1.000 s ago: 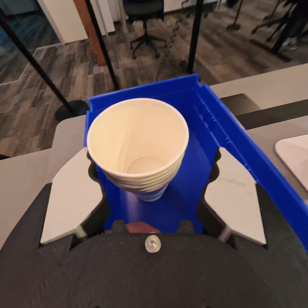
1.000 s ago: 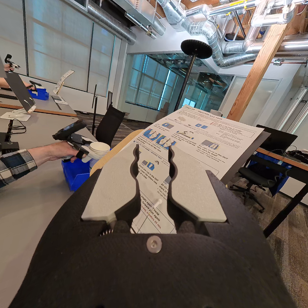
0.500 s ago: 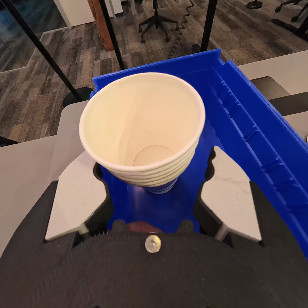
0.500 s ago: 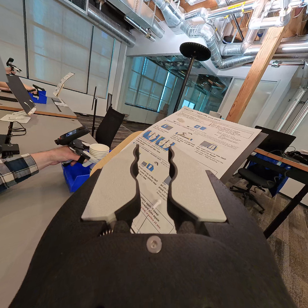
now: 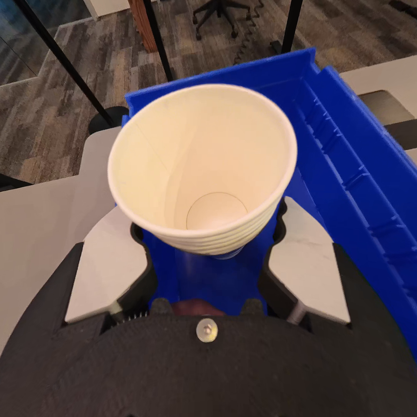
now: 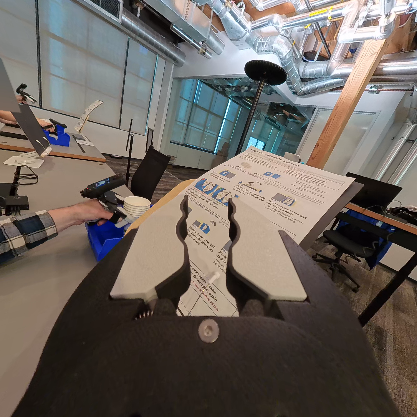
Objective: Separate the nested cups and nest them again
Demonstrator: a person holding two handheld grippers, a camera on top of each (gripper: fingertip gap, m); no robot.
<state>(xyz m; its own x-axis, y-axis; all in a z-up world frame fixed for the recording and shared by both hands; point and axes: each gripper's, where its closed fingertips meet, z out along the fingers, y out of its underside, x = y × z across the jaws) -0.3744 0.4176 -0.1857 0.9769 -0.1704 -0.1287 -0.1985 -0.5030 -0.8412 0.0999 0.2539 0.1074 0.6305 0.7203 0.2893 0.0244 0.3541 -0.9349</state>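
A stack of nested white paper cups (image 5: 203, 162) stands upright in a blue bin (image 5: 338, 158). My left gripper (image 5: 207, 216) is open, with one finger on each side of the stack below the rims. Blue floor shows between each pad and the narrow cup body, so neither pad presses on it. The right wrist view shows the same from the side: the left gripper (image 6: 117, 212) is level with the cups (image 6: 137, 206) over the bin (image 6: 103, 239). My right gripper (image 6: 207, 199) is held up away from the bin, its fingers slightly apart with nothing between them.
A printed instruction sheet (image 6: 282, 203) on a tilted board stands right in front of the right gripper. A person's hand and plaid sleeve (image 6: 24, 232) hold the left gripper over the grey table (image 6: 45, 293). Beyond the table edge are a floor, black poles and office chairs (image 5: 216, 20). The grippers' ends are close to 60 cm from one another.
My left gripper has moved forward and down around the cup stack, and its fingers have closed in somewhat. The right gripper has stayed in place.
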